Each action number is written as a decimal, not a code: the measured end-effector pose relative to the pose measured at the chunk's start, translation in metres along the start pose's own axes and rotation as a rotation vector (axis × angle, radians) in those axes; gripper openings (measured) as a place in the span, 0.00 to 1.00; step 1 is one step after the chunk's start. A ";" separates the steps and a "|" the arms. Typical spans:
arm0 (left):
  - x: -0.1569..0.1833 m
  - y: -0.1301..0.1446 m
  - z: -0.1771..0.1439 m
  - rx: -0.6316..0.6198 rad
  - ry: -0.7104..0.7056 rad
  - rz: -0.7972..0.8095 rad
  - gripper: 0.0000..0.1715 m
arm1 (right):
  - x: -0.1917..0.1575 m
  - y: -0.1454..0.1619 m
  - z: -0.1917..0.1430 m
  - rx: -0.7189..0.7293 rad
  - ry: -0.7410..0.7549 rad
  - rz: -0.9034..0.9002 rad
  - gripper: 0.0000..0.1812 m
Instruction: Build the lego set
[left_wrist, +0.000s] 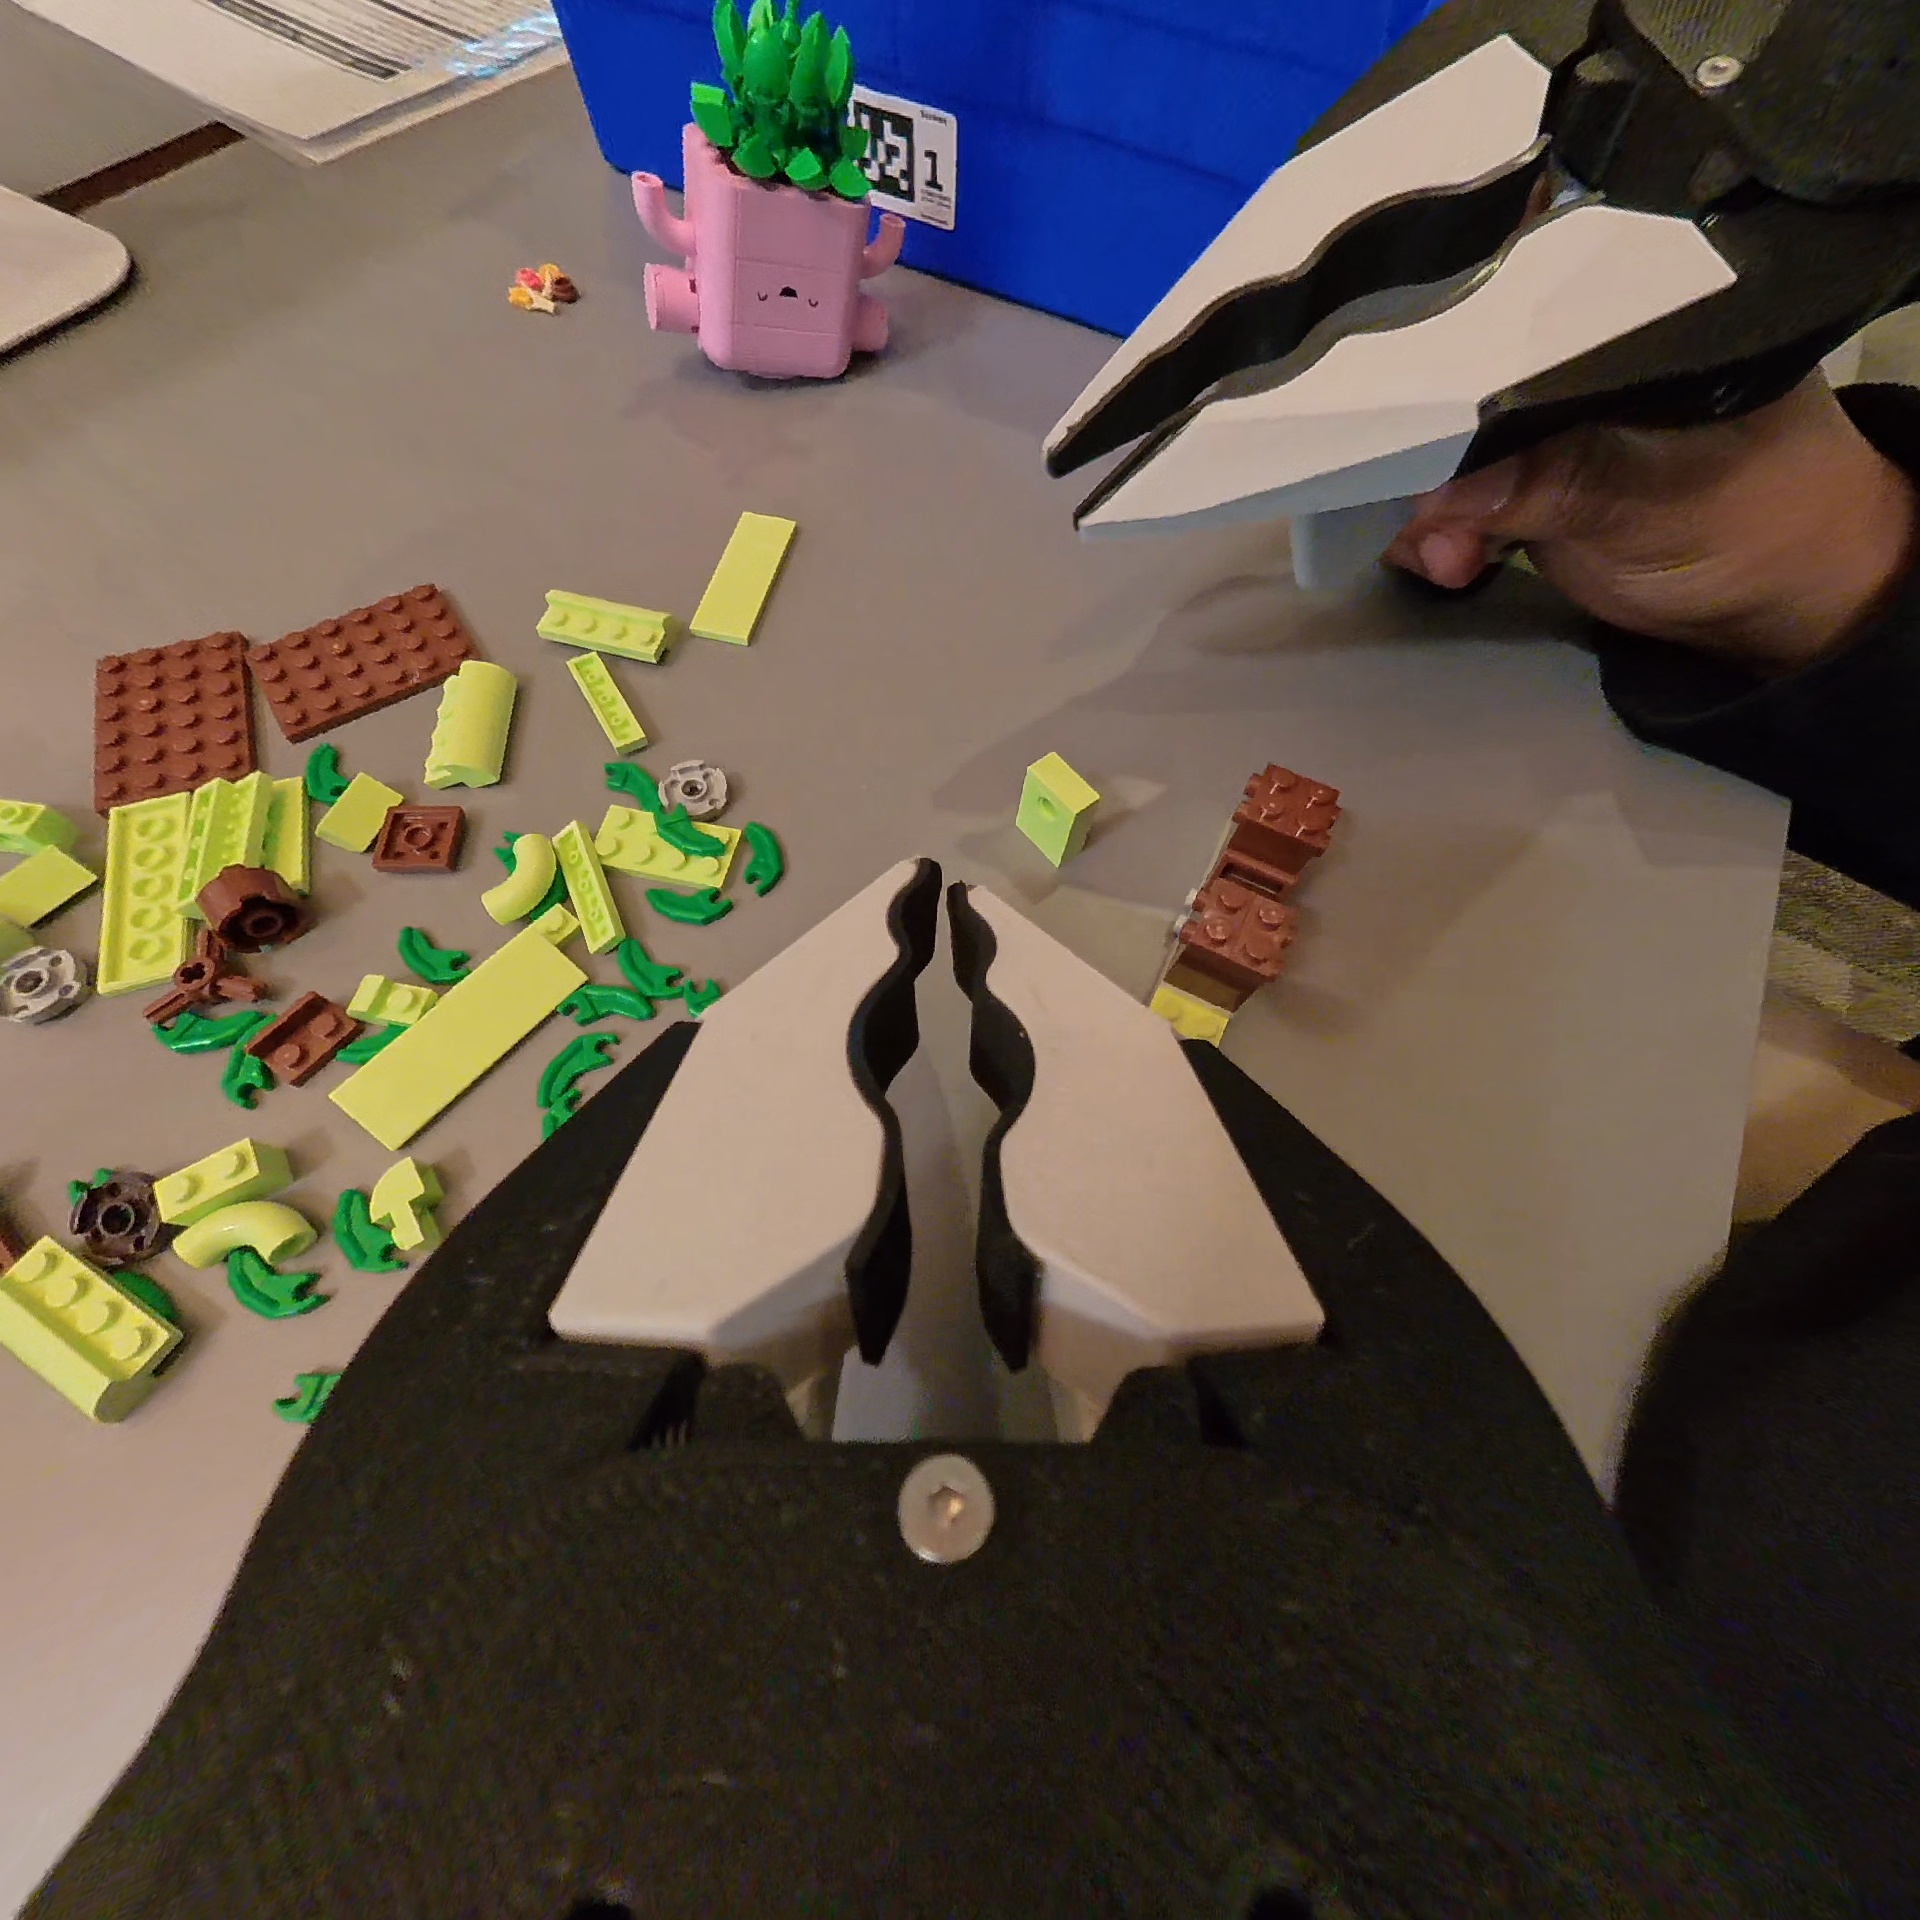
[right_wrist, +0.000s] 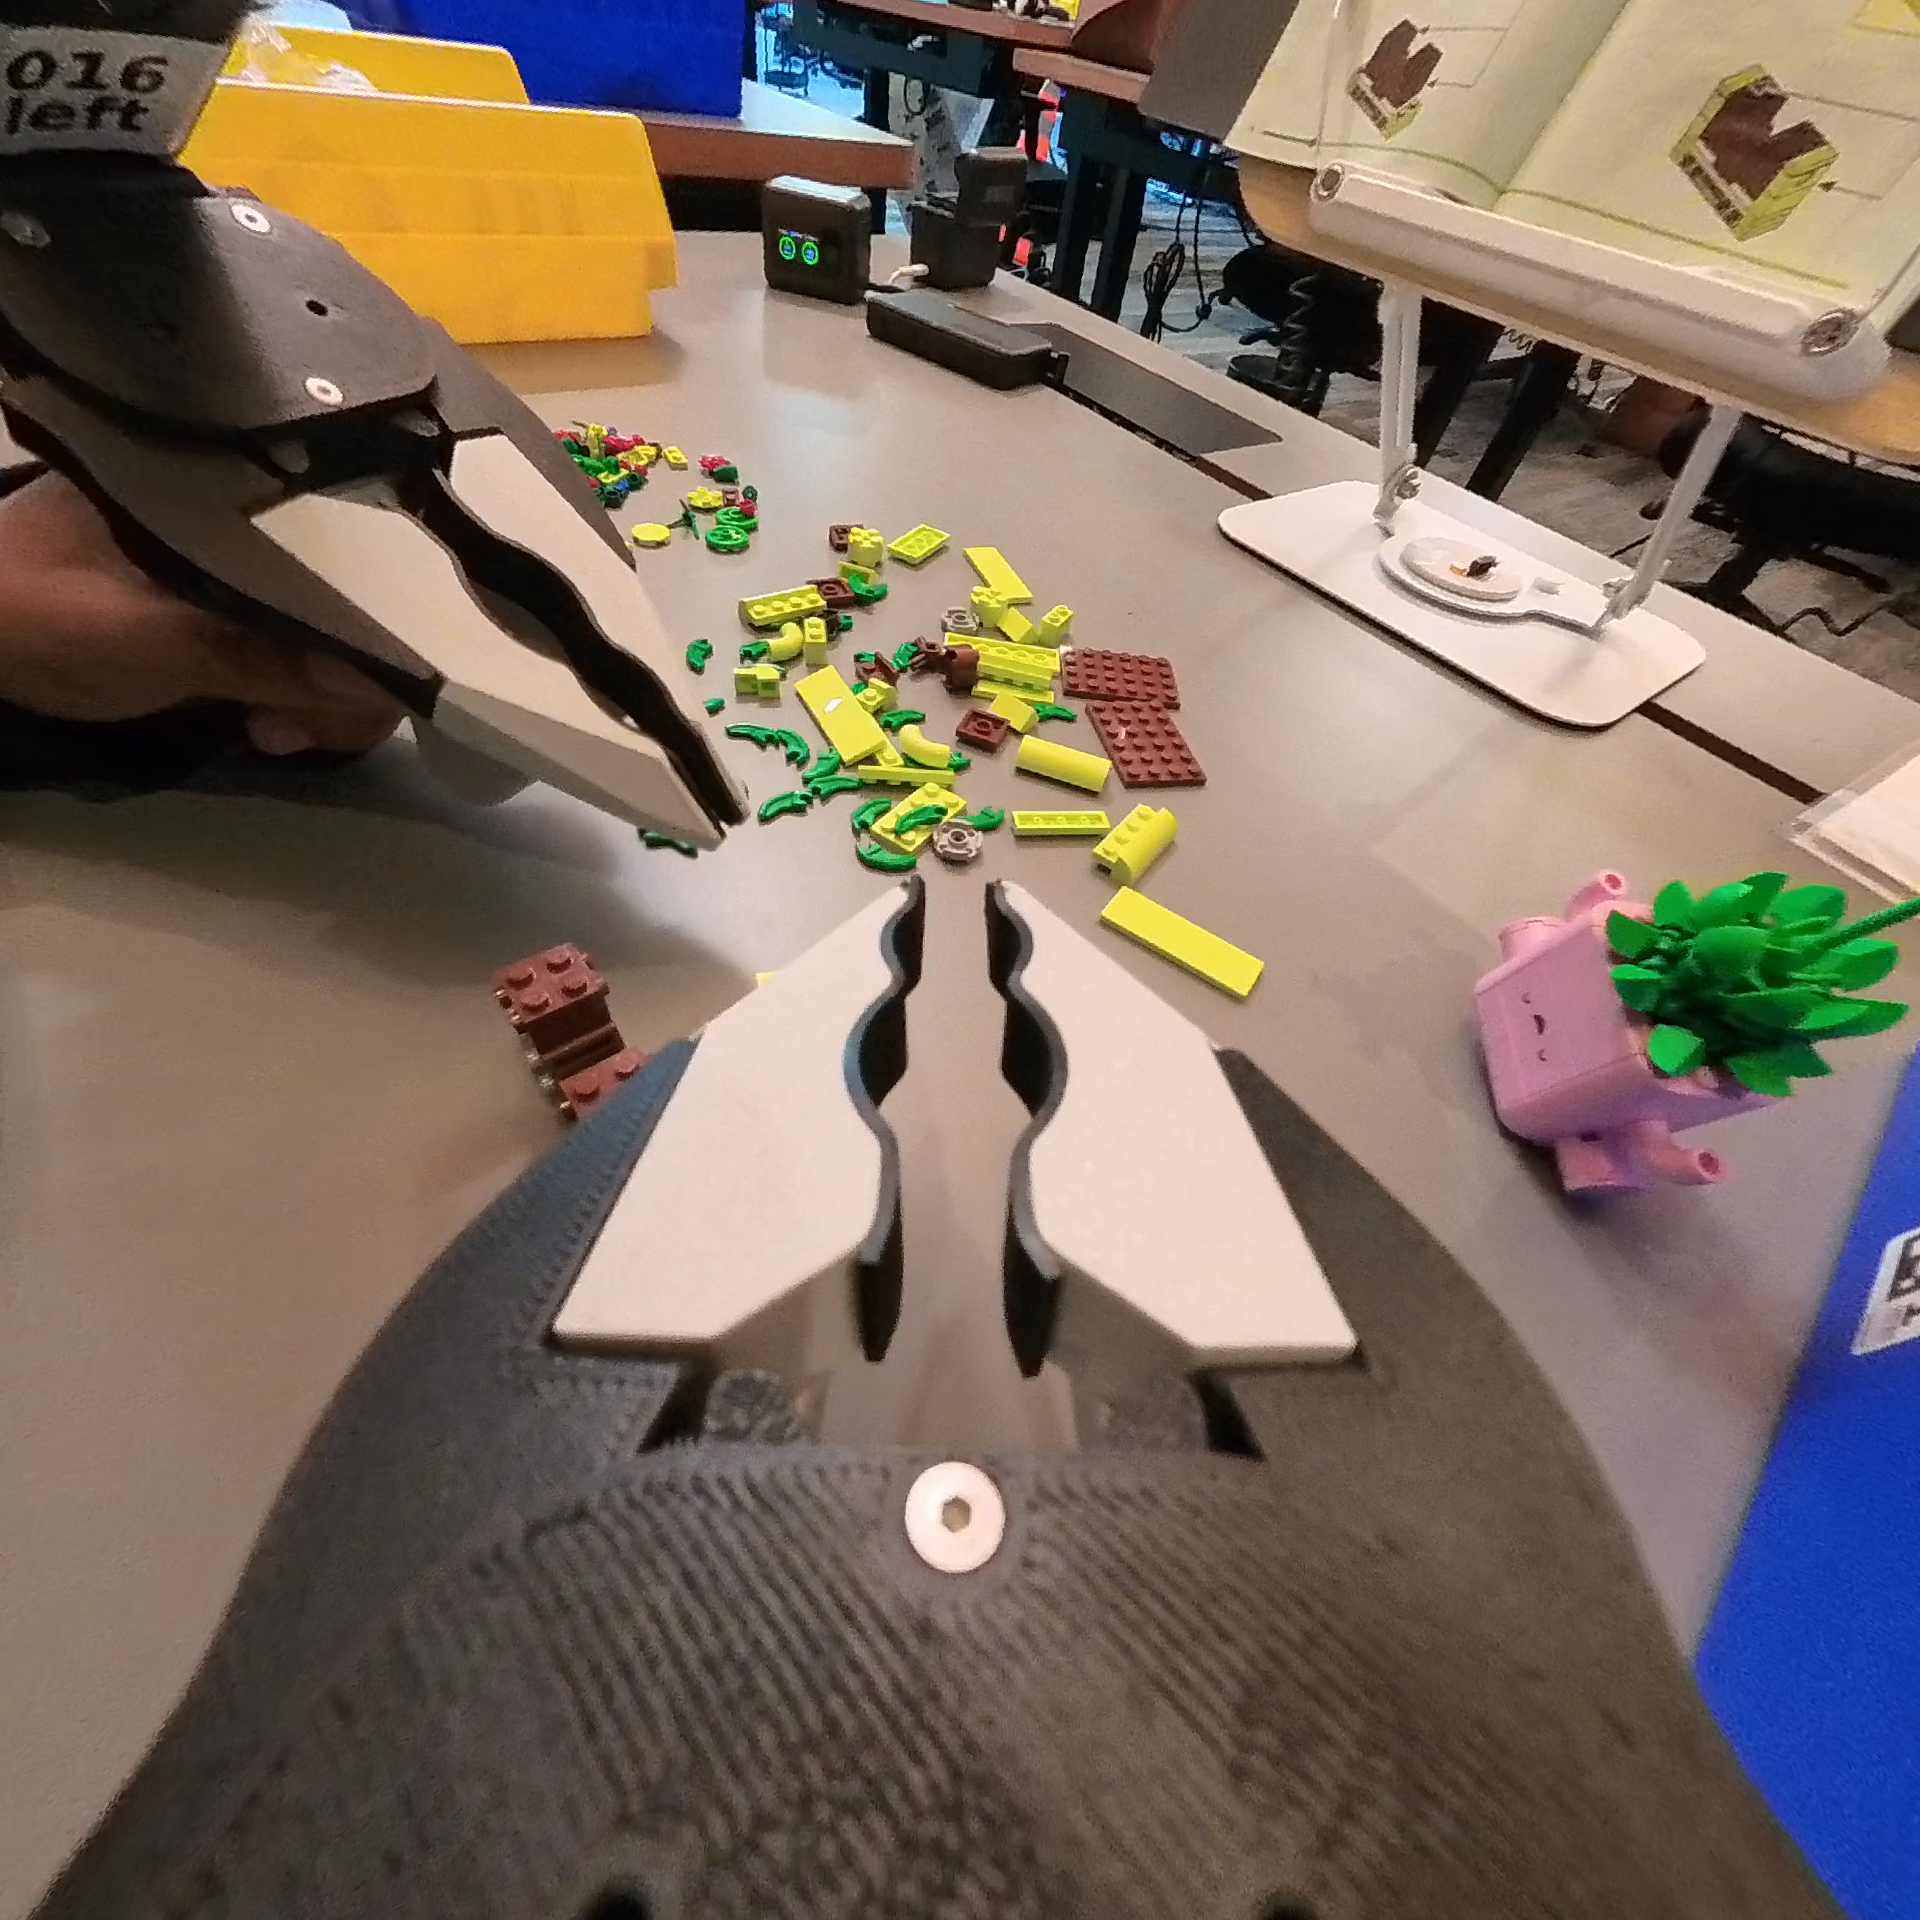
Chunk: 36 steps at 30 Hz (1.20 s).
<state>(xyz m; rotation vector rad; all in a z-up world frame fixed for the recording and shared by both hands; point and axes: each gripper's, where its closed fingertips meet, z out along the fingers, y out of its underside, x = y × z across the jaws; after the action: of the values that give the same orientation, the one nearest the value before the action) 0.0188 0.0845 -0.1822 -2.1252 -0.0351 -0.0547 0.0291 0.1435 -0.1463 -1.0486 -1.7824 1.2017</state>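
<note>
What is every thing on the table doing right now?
left gripper: nearly closed, empty
right gripper: slightly open, empty
brown brick stack: lying on its side
pink plant pot figure: built, standing upright
lime cube: loose, tilted
brown plates: lying flat, side by side

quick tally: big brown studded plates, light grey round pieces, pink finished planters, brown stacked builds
big brown studded plates: 2
light grey round pieces: 2
pink planter: 1
brown stacked build: 1
total: 6
</note>
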 end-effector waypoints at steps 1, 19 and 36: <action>0.000 0.000 0.000 -0.003 -0.003 0.006 0.00 | 0.000 0.000 0.000 -0.003 0.001 -0.005 0.05; 0.000 0.002 0.001 -0.016 -0.009 0.005 0.00 | 0.007 -0.007 -0.007 0.065 -0.004 0.066 0.03; 0.003 0.002 0.002 -0.018 0.033 -0.008 0.02 | 0.004 -0.005 -0.005 0.042 -0.016 0.053 0.03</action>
<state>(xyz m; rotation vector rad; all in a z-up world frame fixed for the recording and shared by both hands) 0.0224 0.0850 -0.1842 -2.1416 -0.0237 -0.0947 0.0306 0.1474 -0.1401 -1.0711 -1.7440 1.2772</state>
